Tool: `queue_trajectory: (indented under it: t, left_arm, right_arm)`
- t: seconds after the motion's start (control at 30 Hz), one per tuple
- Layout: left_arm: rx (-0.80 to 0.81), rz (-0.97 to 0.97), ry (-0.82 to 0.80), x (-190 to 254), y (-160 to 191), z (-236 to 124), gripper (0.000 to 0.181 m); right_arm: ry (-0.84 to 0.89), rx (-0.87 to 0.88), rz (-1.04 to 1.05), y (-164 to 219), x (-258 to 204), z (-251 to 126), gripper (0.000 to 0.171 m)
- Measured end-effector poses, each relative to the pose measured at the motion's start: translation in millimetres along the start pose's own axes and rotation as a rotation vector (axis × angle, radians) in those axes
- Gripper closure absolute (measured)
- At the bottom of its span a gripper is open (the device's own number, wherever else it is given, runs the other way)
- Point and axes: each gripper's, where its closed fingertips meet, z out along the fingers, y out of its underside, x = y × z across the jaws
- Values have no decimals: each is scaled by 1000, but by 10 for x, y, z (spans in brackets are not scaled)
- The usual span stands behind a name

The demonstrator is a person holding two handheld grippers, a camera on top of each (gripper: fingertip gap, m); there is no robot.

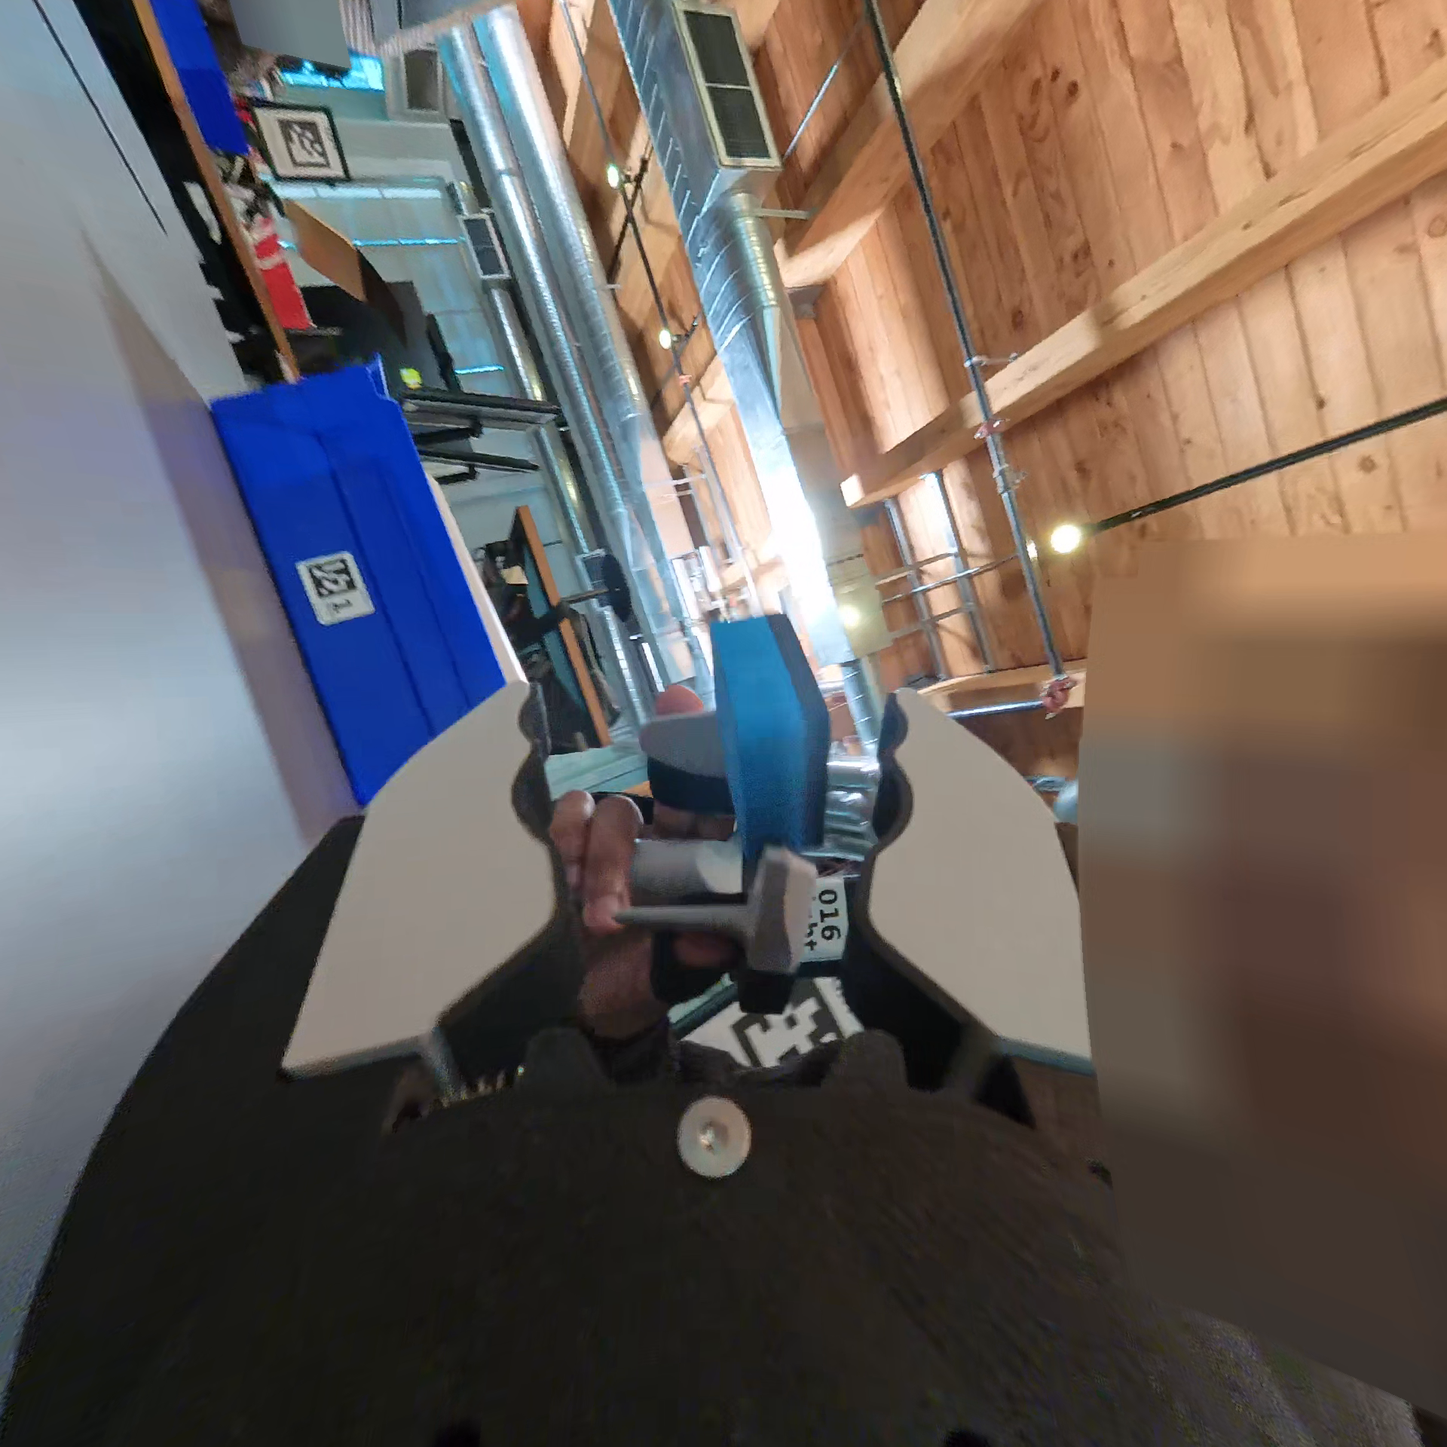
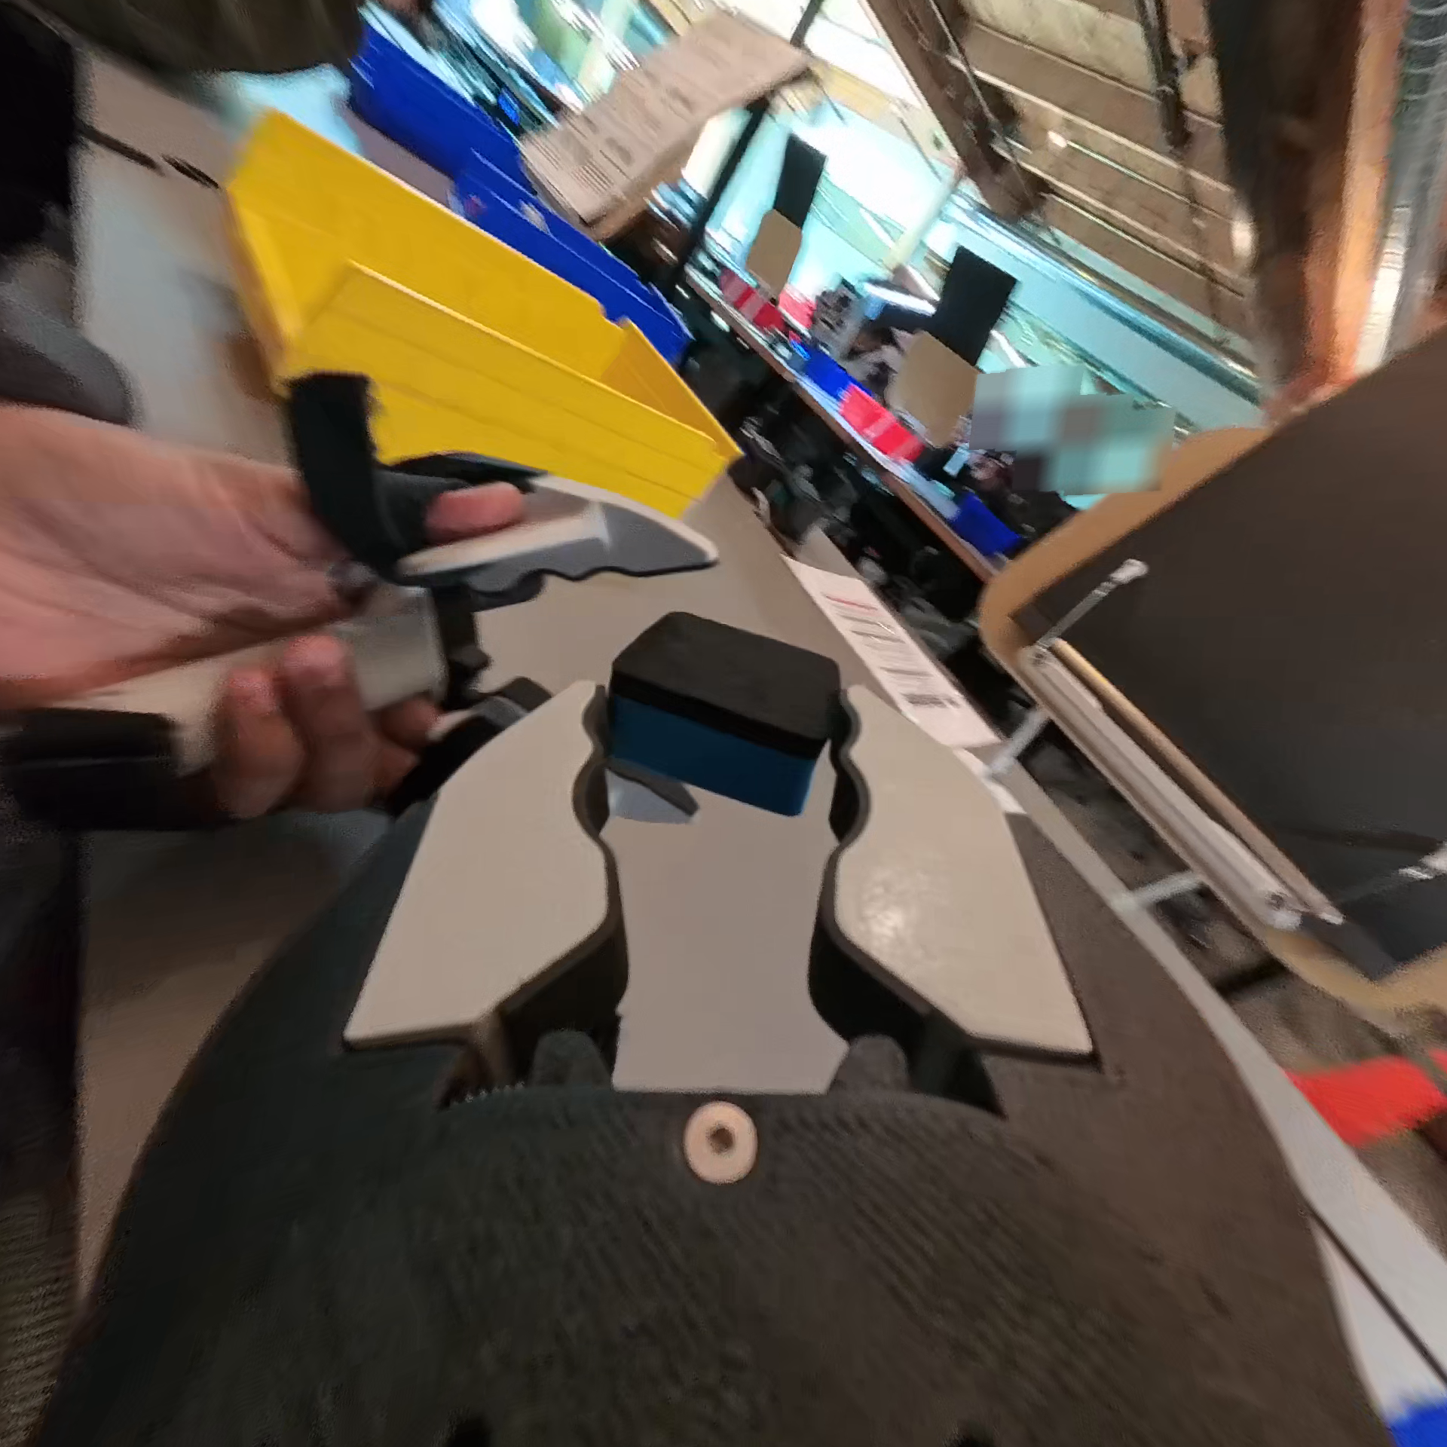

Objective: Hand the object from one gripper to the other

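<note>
On my right wrist view the right gripper (image 2: 724, 693) has its fingers (image 2: 501, 853) pinching the block (image 2: 724, 724), a blue slab with a black foam layer, right at the tips and above the grey bench (image 2: 603, 618). The left gripper (image 1: 709, 705) faces it. Its fingers (image 1: 438, 885) are spread wide, one on each side of the block and touching neither face as far as I can see. From the right camera, one of those left fingers sits above the block and a sliver of the other shows beneath it, with a hand (image 2: 258, 712) gripping the left tool. On labels, I see a white tag (image 1: 830, 916) with printed digits and a black-and-white square marker (image 1: 791, 1033) on the right tool. There is a similar marker sticker (image 1: 333, 587) on a blue bin (image 1: 368, 548). A white printed sheet (image 2: 885, 658) with bar-like lines lies on the bench, too blurred for me to read. A yellow bin (image 2: 470, 376) stands behind.
</note>
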Motion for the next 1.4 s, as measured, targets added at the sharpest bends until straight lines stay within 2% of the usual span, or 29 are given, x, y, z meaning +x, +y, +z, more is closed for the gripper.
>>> queue_trajectory:
  t: [0.13, 0.23, 0.33, 0.4, 0.47, 0.57, 0.7, 0.73, 0.8, 0.83, 1.17, 1.23, 1.33, 1.4]
  left_arm:
    - [-89, 183, 9, 127, -54, 80, 76]
    - [-301, 386, 90, 318, 150, 166, 72]
    - [-562, 675, 106, 350, 428, 120, 68]
    - [-653, 845, 120, 352, 531, 58, 76]
    - [-687, 936, 134, 366, 582, 23, 84]
    - [-719, 939, 156, 374, 652, -6, 95]
    - [-788, 918, 146, 305, 745, -47, 100]
    - [-797, 924, 153, 309, 766, -56, 104]
    - [-836, 945, 178, 322, 815, -95, 126]
    - [-846, 957, 177, 319, 823, -102, 128]
    - [-829, 973, 141, 323, 770, -76, 128]
    - [-800, 949, 111, 302, 699, -54, 128]
    - [-768, 833, 8, 188, 567, -28, 126]
    - [-772, 645, -84, 53, 506, -51, 126]
  right_arm:
    - [-254, 123, 63, -93, -253, -139, 116]
    - [-385, 161, 146, -121, -319, -251, 116]
    - [-503, 232, 339, -215, -269, -359, 116]
    - [-559, 267, 469, -260, -191, -415, 116]
    - [-594, 287, 545, -266, -136, -451, 116]
    - [-617, 292, 579, -245, -119, -464, 116]
    - [-651, 293, 570, -268, -190, -472, 116]
    - [-654, 289, 562, -267, -208, -470, 116]
    - [-661, 287, 555, -266, -234, -468, 116]
    - [-668, 291, 560, -271, -240, -472, 116]
    - [-639, 330, 570, -252, -192, -441, 115]
    - [-544, 350, 562, -228, -79, -385, 97]
    - [-439, 361, 522, -197, 41, -346, 83]
    - [-392, 343, 460, -163, 55, -319, 82]
